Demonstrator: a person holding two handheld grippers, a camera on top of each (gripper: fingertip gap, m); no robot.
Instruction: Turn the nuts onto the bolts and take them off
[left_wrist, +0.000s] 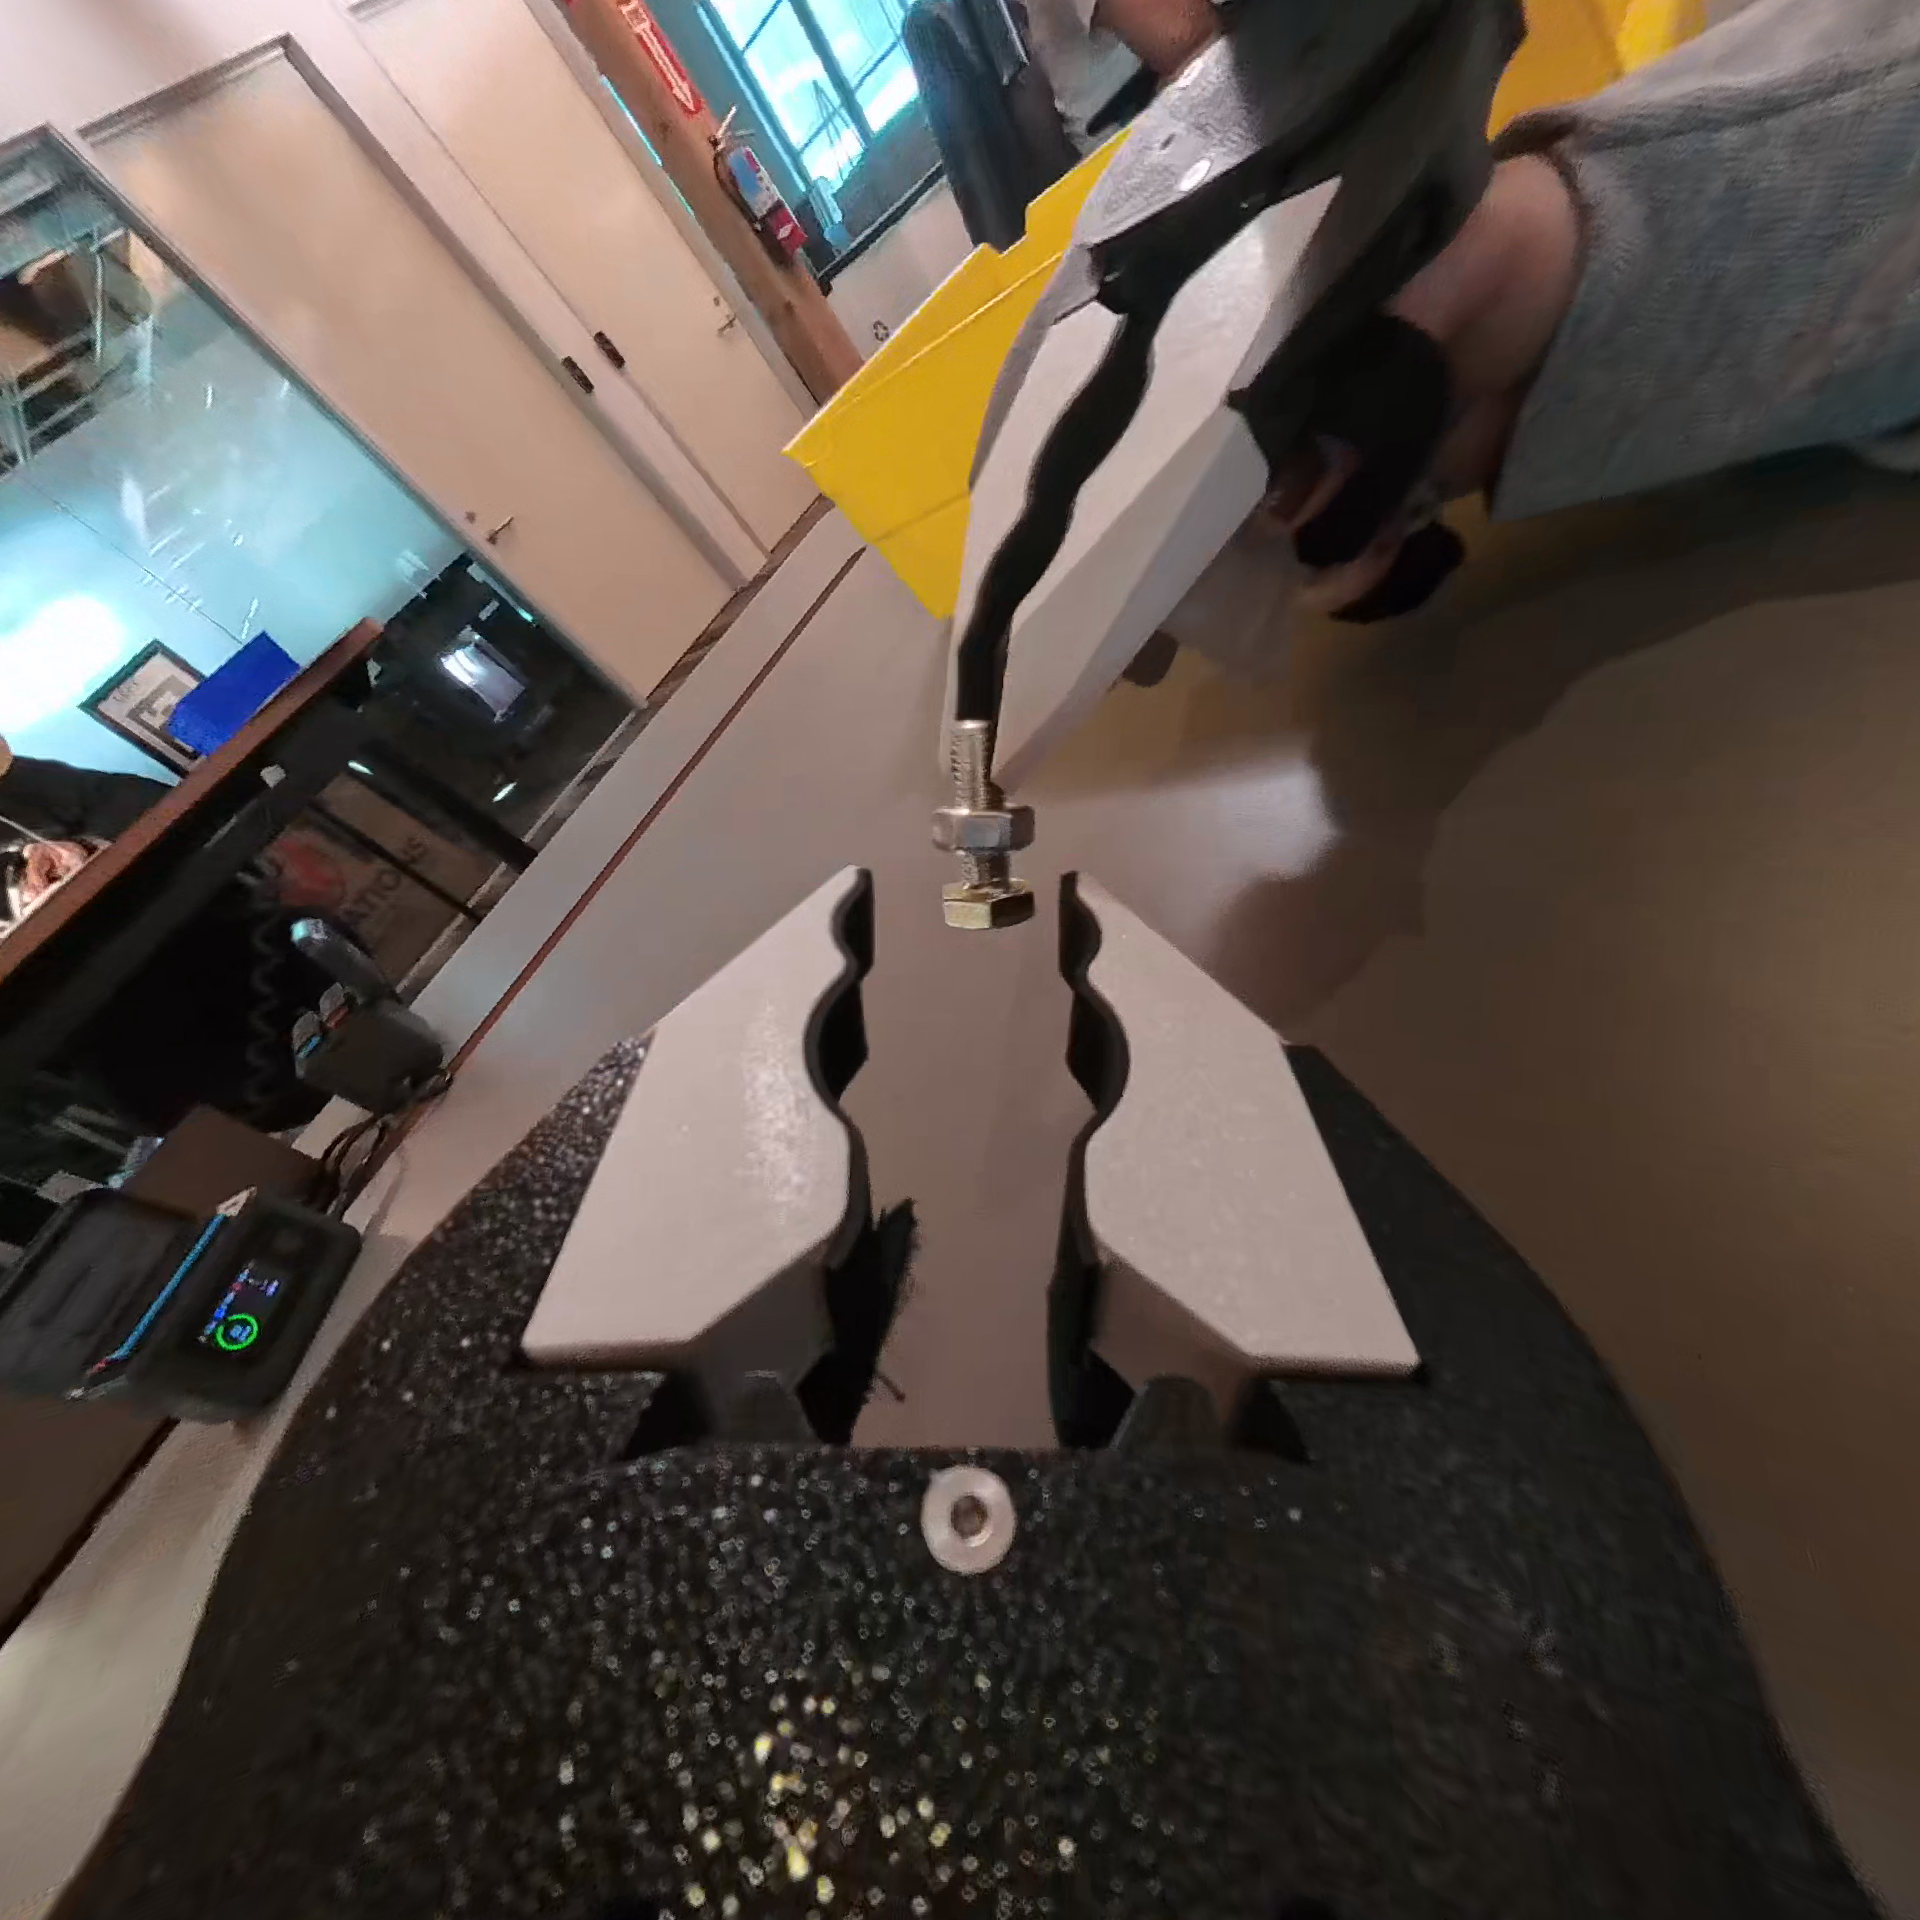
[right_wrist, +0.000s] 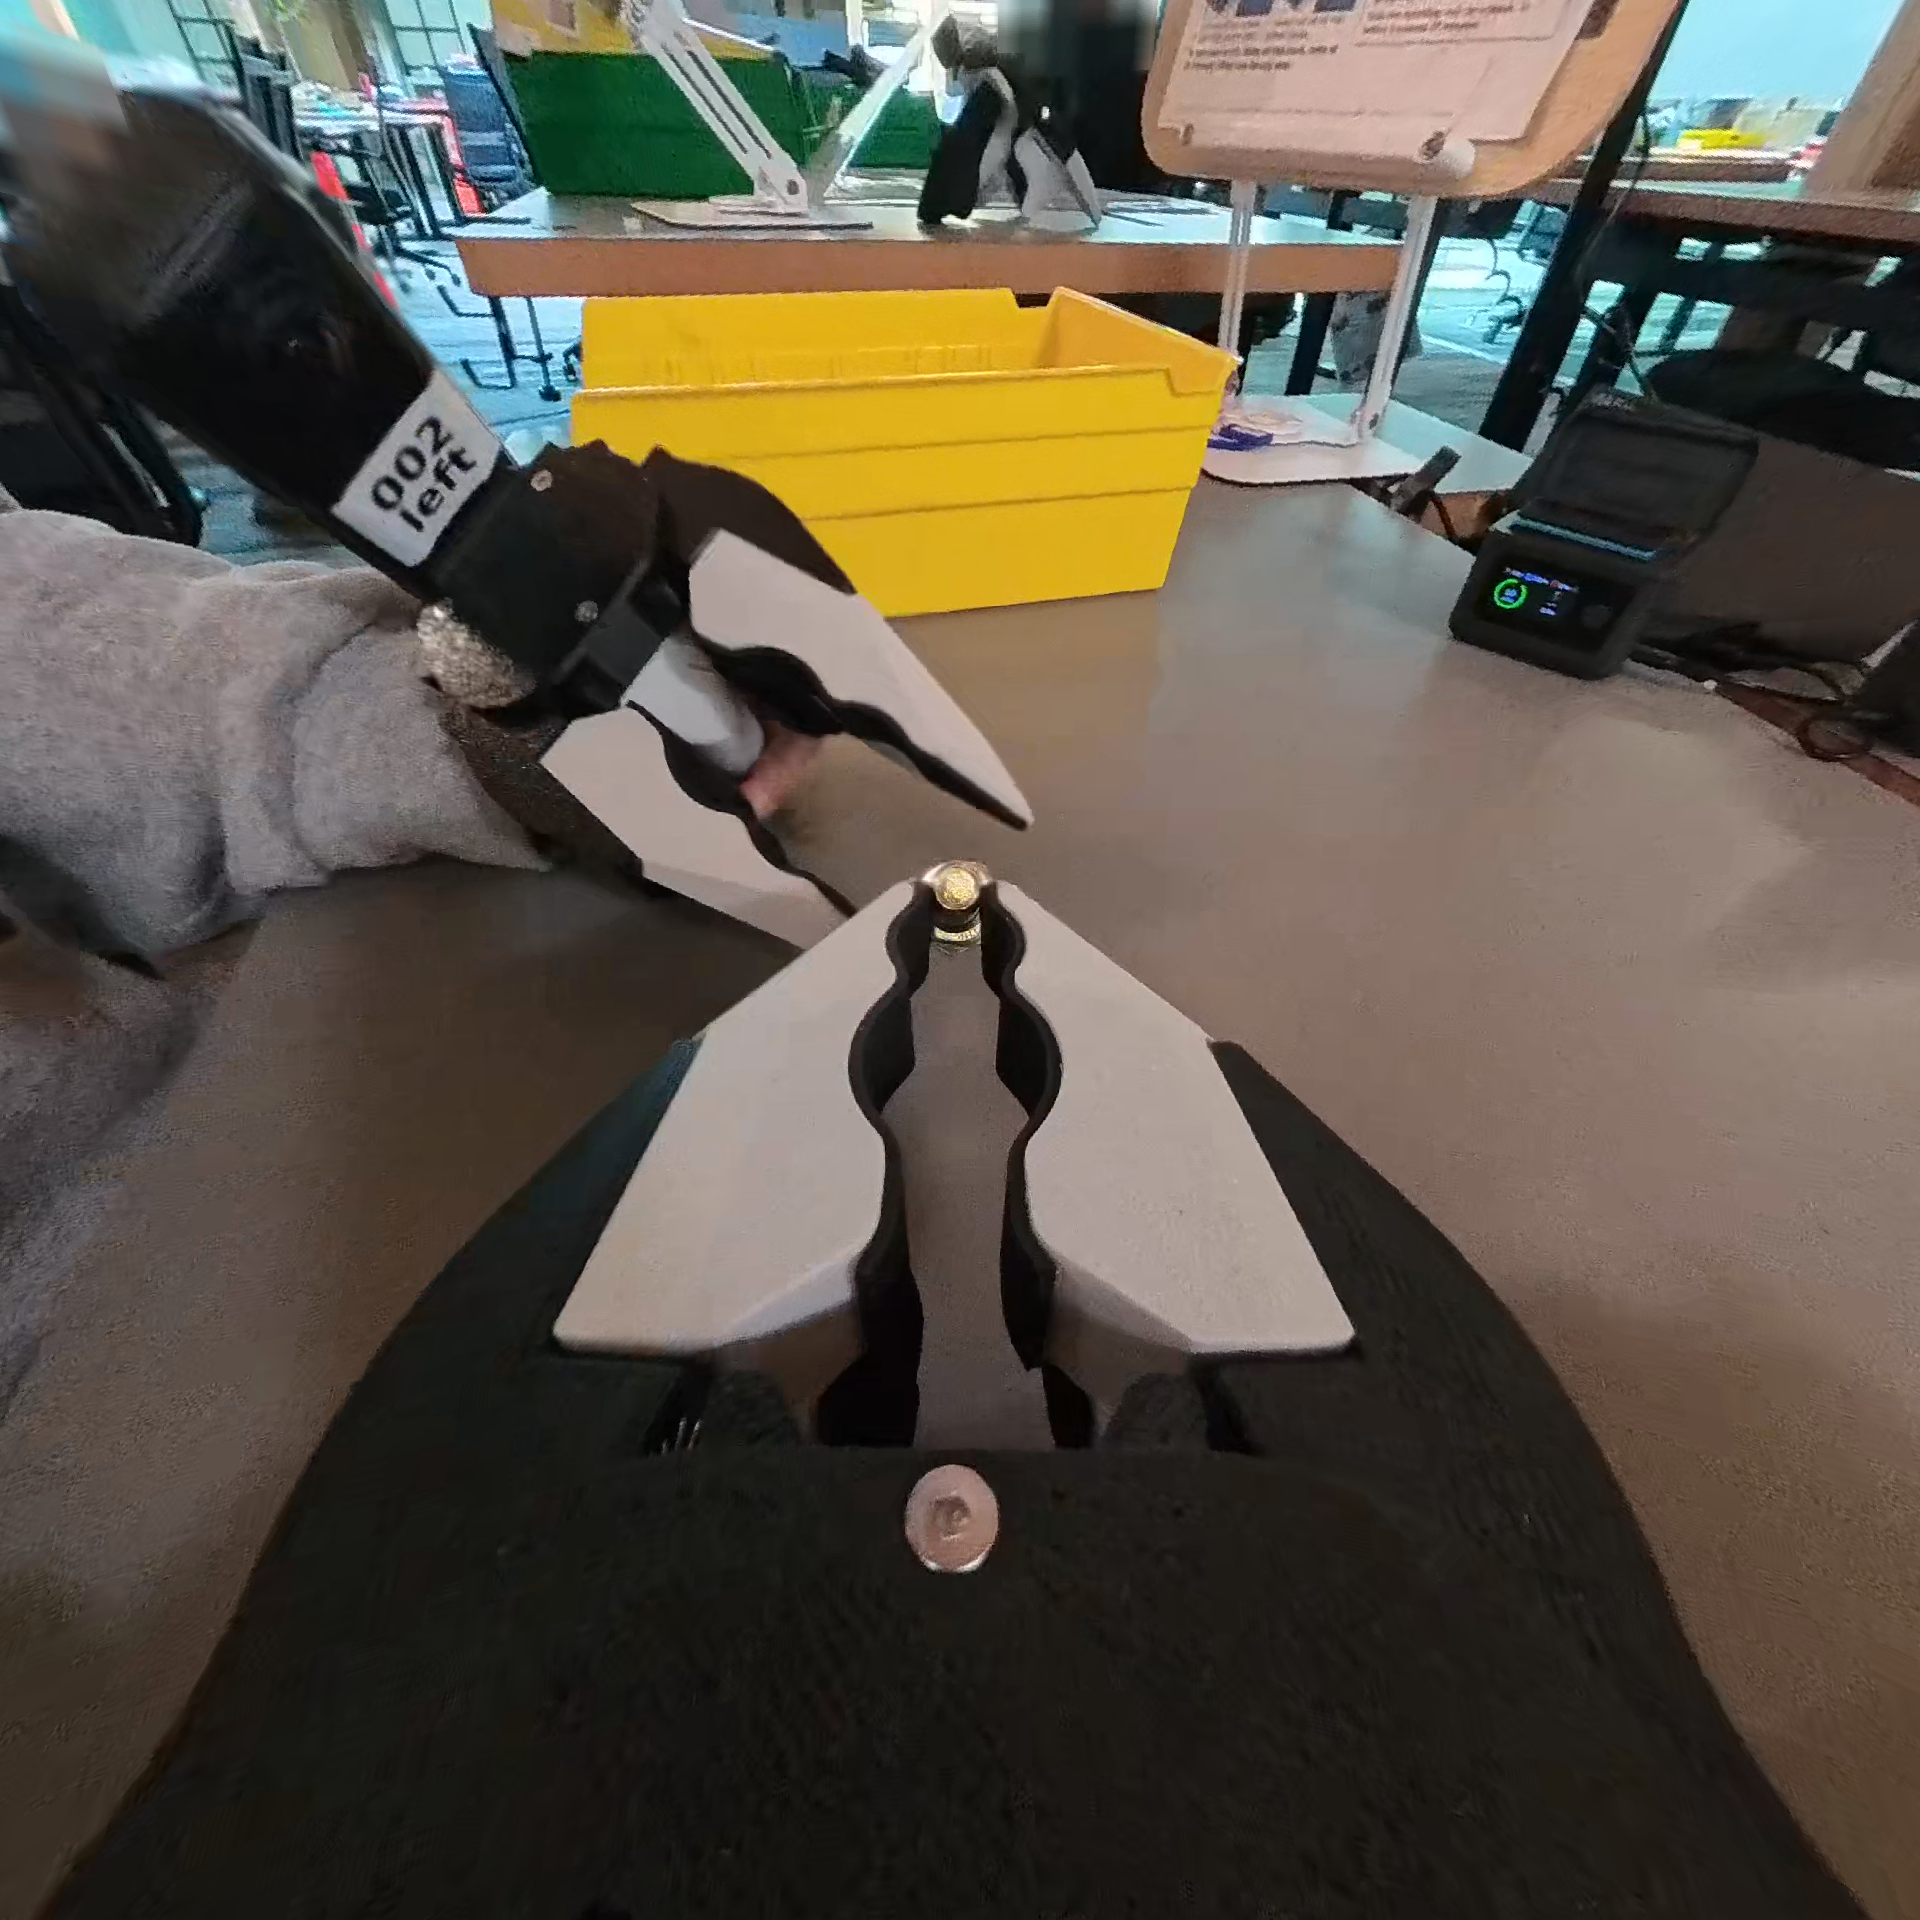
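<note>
Left wrist view: nearest the lens is the left gripper (left_wrist: 961, 904), its fingers (left_wrist: 748, 1122) spread wide and holding nothing. Just beyond the tips hangs the bolt (left_wrist: 974, 821), pinched by the threaded end in the right gripper (left_wrist: 971, 727), with a silver nut (left_wrist: 981, 827) partway along the thread and the brass-coloured head pointing at the camera. The likely fault is a miss: if the left jaws close on the head and not the nut, a turn would spin the whole bolt in the right's grip, or pull it free to drop on the table (left_wrist: 1558, 1039). The table is smooth grey-beige; a yellow bin (left_wrist: 914, 436) stands behind, with doors and glass panels to the left.

Right wrist view: closest are the right gripper's own fingers, drawn narrow and clamped at the tips on the bolt (right_wrist: 957, 902), seen end-on. That hold is only at the tips, so sideways force could lever the bolt out. The left gripper (right_wrist: 935, 862) waits agape just beside it. A small black device with a lit screen (right_wrist: 1548, 608) sits at right; other tables stand farther back.
</note>
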